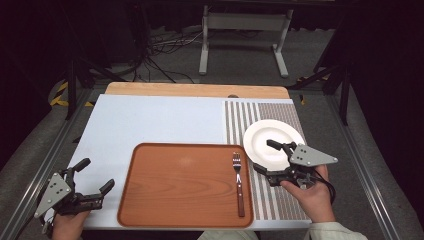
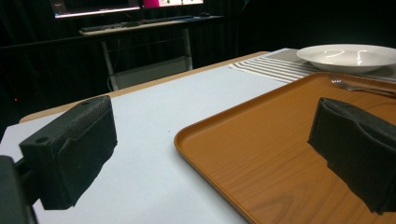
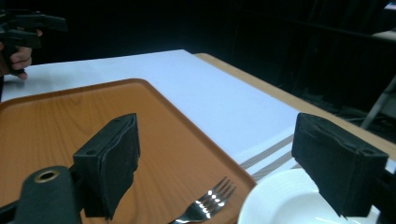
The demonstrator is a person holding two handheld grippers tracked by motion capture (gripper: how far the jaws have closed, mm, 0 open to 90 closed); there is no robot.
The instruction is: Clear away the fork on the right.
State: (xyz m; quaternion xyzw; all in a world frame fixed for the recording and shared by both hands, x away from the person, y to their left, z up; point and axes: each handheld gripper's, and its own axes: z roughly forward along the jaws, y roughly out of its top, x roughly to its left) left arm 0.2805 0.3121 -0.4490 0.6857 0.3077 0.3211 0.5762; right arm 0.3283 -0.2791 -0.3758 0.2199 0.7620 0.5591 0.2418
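An orange-brown tray lies near the table's front edge, with a silver fork with a brown handle lying on its right side. A white plate rests on the striped placemat to the right. My right gripper is open over the plate's near left rim, one jaw above the plate. Its own view has the fork's tines and the plate low between the open jaws. My left gripper is open and holds nothing, just left of the tray; the tray's corner lies between its jaws.
A pale blue mat covers the table left of the placemat. A strip of bare wood runs along the far edge. Beyond the table stand a white desk frame and loose cables on the floor.
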